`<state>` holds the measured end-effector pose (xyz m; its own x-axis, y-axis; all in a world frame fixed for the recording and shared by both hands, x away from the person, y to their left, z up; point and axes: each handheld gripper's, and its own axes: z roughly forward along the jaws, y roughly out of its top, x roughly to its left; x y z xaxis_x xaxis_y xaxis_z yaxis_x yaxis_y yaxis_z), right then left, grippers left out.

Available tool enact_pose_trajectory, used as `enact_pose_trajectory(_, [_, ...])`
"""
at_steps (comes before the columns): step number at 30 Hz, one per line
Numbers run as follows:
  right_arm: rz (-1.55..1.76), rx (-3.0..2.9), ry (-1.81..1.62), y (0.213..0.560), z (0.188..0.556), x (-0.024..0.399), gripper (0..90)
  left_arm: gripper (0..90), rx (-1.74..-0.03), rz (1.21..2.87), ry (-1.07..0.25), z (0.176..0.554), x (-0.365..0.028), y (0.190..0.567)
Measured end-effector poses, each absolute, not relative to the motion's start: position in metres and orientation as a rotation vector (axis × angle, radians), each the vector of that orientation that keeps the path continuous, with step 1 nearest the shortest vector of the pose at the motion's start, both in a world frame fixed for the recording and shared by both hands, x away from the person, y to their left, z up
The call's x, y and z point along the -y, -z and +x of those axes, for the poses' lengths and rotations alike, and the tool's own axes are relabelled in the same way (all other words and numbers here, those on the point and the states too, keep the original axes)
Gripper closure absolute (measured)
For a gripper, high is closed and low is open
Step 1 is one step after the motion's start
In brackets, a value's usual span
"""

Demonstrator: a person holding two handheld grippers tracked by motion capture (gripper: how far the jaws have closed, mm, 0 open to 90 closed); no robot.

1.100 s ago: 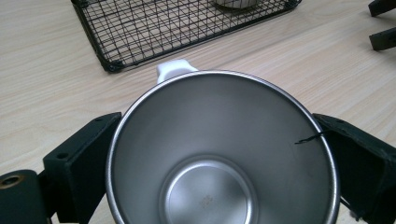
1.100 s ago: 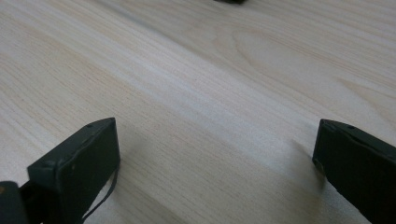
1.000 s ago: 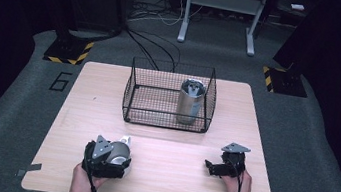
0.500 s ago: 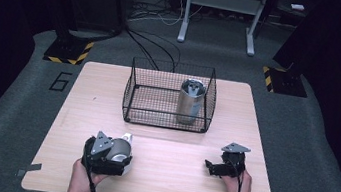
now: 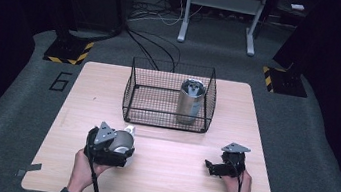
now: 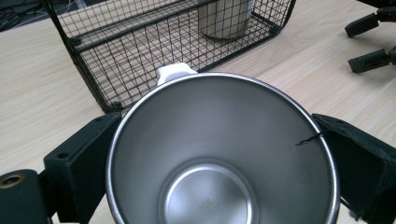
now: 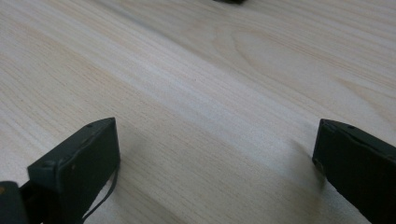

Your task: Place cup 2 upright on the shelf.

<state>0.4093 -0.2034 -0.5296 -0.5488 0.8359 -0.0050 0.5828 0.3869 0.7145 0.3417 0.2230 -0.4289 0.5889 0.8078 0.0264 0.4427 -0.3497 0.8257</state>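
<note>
Light falls from above onto the pale wooden table (image 5: 162, 175) while the room around it sinks into near black. The shiny steel cup (image 6: 219, 158) shows soft grey reflections inside, no harsh glare. In the right gripper view, the wood grain blurs toward the far edge, with soft shadows beside the black jaws.

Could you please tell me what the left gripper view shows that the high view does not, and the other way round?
The left gripper view alone looks into the steel cup's bare inside, a black jaw on each side of its rim. The high view alone takes in the person's hands, the whole table and the floor beyond. Both show the wire basket with the metal can standing in it, and the right tongs open.
</note>
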Motion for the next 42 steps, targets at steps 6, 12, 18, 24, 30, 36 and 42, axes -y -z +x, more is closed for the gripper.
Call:
enact_pose_trajectory(6, [1.235, -2.286, -0.957, 0.53, 0.409, 0.203, 0.0, 6.2, -0.984, 1.984, -0.549, 0.349, -0.222, 0.424])
enact_pose_trajectory(12, [1.234, -2.287, -0.957, 0.53, 0.409, 0.203, 0.1, 6.2, -0.968, 1.983, -0.553, 0.354, -0.22, 0.416])
enact_pose_trajectory(18, [1.229, -2.287, -0.957, 0.53, 0.409, 0.203, 0.0, 6.2, -0.949, 1.976, -0.566, 0.36, -0.214, 0.407])
enact_pose_trajectory(24, [1.234, -2.287, -0.956, 0.53, 0.409, 0.203, 0.0, 6.2, -0.918, 1.982, -0.567, 0.365, -0.207, 0.397])
enact_pose_trajectory(30, [1.234, -2.286, -0.957, 0.53, 0.409, 0.203, 0.1, 6.2, -0.893, 1.979, -0.573, 0.371, -0.201, 0.385])
enact_pose_trajectory(36, [1.233, -2.286, -0.956, 0.53, 0.409, 0.203, 0.0, 6.2, -0.872, 1.965, -0.576, 0.378, -0.197, 0.373])
enact_pose_trajectory(42, [1.234, -2.287, -0.956, 0.53, 0.409, 0.203, 0.1, 6.2, -0.86, 1.967, -0.569, 0.386, -0.194, 0.363])
